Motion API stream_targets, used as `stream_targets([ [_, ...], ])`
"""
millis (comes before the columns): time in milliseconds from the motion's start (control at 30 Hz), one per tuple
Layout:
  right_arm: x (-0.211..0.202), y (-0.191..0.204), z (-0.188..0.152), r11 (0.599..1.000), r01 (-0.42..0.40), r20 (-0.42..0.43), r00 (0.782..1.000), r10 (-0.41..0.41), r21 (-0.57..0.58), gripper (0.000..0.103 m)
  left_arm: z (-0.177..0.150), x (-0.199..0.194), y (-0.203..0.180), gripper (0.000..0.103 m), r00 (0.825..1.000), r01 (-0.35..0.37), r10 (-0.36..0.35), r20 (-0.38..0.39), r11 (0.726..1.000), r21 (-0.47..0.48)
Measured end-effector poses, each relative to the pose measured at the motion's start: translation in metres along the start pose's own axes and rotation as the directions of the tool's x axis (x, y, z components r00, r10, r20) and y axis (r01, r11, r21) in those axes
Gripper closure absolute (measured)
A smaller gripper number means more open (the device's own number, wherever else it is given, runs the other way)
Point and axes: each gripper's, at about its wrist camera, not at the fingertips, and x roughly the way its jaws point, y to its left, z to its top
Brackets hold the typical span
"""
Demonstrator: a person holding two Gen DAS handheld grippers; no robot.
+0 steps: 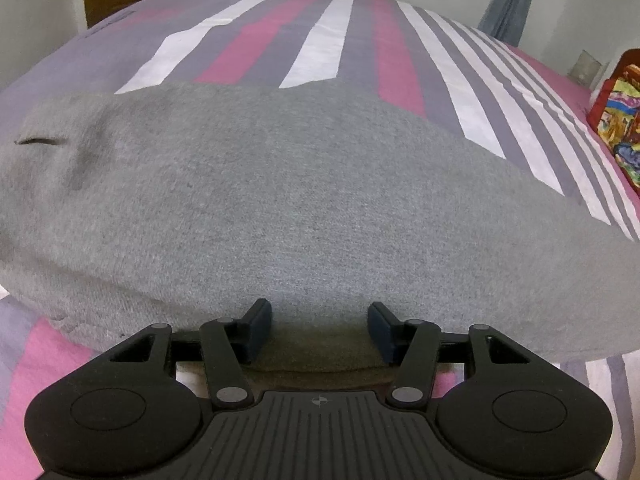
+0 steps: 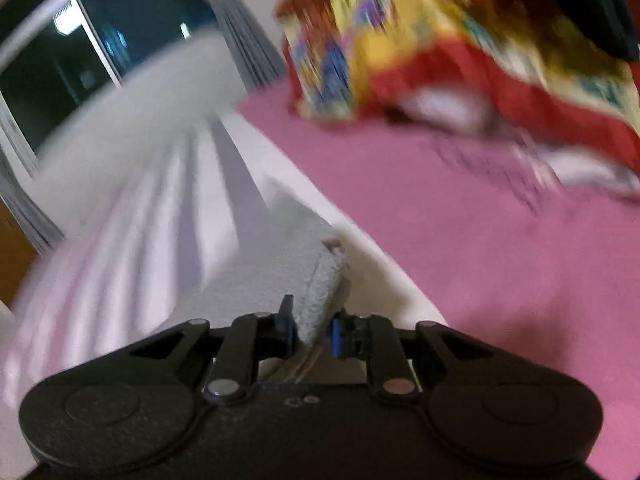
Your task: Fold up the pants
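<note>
Grey knit pants (image 1: 280, 200) lie flat across a striped bedsheet (image 1: 328, 40), near its front edge. The left gripper (image 1: 320, 330) stands with jaws apart over the near hem, gripping nothing. The right gripper (image 2: 312, 330) is clamped on a thick folded edge of the pants (image 2: 280, 280). The soft, light, limp fabric will likely sag, so hems and corners look the best holds.
</note>
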Motion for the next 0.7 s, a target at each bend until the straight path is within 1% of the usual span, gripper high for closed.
stream_targets([
  [67,0.011,-0.004,-0.015,0.998,0.055,-0.055,0.997,-0.058,-0.042,0.083,0.001,0.0,0.001,0.048,1.0,0.002,-0.002,-0.002,1.0,0.0],
  [100,0.017,-0.007,-0.018,0.996,0.075,-0.086,0.993,-0.078,-0.042,0.081,0.001,0.0,0.001,0.048,1.0,0.003,-0.003,-0.003,1.0,-0.002],
  [133,0.019,-0.009,-0.018,0.997,0.074,-0.088,0.993,-0.076,-0.028,0.077,0.001,0.0,0.002,0.048,1.0,0.005,-0.005,-0.005,1.0,-0.004],
  [167,0.015,-0.008,-0.015,0.996,0.086,-0.069,0.994,-0.088,-0.022,0.073,0.002,-0.001,0.003,0.048,1.0,0.007,-0.007,-0.005,1.0,-0.006],
  [200,0.01,-0.006,-0.008,0.993,0.115,-0.041,0.992,-0.116,-0.027,0.064,0.002,-0.002,0.003,0.048,1.0,0.007,-0.007,-0.005,1.0,-0.008],
  [233,-0.001,-0.001,-0.005,0.987,0.155,0.012,0.988,-0.154,-0.041,0.057,0.003,-0.003,0.002,0.048,1.0,0.005,-0.005,-0.004,1.0,-0.008],
  [267,-0.01,0.002,-0.002,0.985,0.167,0.057,0.985,-0.164,-0.048,0.053,0.004,-0.005,0.001,0.048,1.0,0.002,-0.002,0.001,1.0,-0.007],
  [300,-0.02,0.007,0.001,0.986,0.155,0.096,0.984,-0.149,-0.061,0.053,0.005,-0.008,-0.001,0.048,1.0,0.004,-0.004,0.01,1.0,-0.005],
  [333,-0.022,0.011,0.004,0.989,0.124,0.109,0.987,-0.115,-0.081,0.054,0.006,-0.011,-0.004,0.048,1.0,0.017,-0.017,0.021,1.0,-0.003],
  [400,-0.024,0.033,0.004,0.987,0.053,0.099,0.994,-0.038,-0.149,0.055,0.011,-0.013,-0.016,0.048,0.998,0.046,-0.046,0.032,0.999,0.01],
  [467,-0.015,0.063,-0.001,0.973,-0.038,0.042,0.998,0.049,-0.229,0.056,0.015,-0.011,-0.031,0.048,0.997,0.066,-0.068,0.034,0.997,0.03],
  [500,-0.008,0.08,-0.007,0.962,-0.084,0.008,0.996,0.089,-0.261,0.057,0.016,-0.008,-0.039,0.048,0.996,0.075,-0.076,0.035,0.996,0.039],
  [567,0.006,0.109,-0.021,0.94,-0.157,-0.061,0.987,0.146,-0.304,0.06,0.02,-0.001,-0.057,0.048,0.995,0.091,-0.093,0.031,0.994,0.061],
  [633,0.022,0.141,-0.038,0.912,-0.222,-0.129,0.974,0.189,-0.346,0.062,0.022,0.007,-0.074,0.048,0.995,0.093,-0.096,0.028,0.992,0.089],
  [700,0.033,0.163,-0.054,0.884,-0.255,-0.175,0.964,0.2,-0.392,0.062,0.018,0.016,-0.088,0.048,0.997,0.066,-0.07,0.019,0.988,0.143],
])
